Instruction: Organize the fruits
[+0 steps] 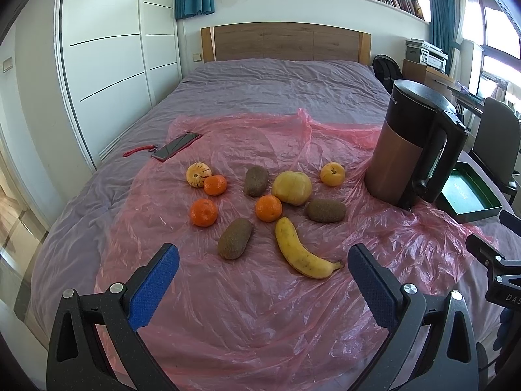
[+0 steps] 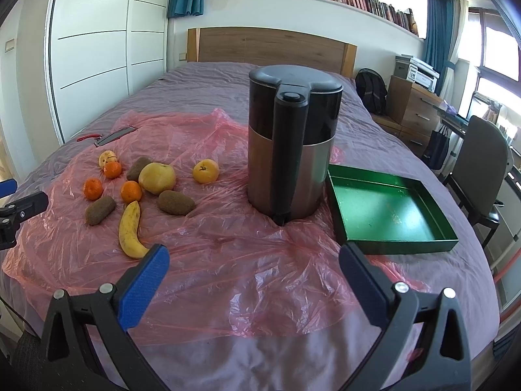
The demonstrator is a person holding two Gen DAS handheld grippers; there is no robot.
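Beside kettle [image 2: 293,143], green tray [image 2: 394,238] bare; both grippers' fingers spread, holding nothing.

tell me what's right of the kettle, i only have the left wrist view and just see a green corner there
Observer: In the right wrist view it is a shallow square green metal tray on the purple bedsheet, with no fruit in it.
Operator: is it touching the kettle
Observer: Its near-left corner sits close beside the tall copper and black electric kettle; I cannot tell if they touch.
Operator: which way is the kettle handle facing
Observer: Toward the right gripper, which is open and holds nothing.
Operator: anything between that gripper and the tray
Observer: Only crinkled pink plastic sheet and bare bedsheet; the yellow banana lies off by its left finger.
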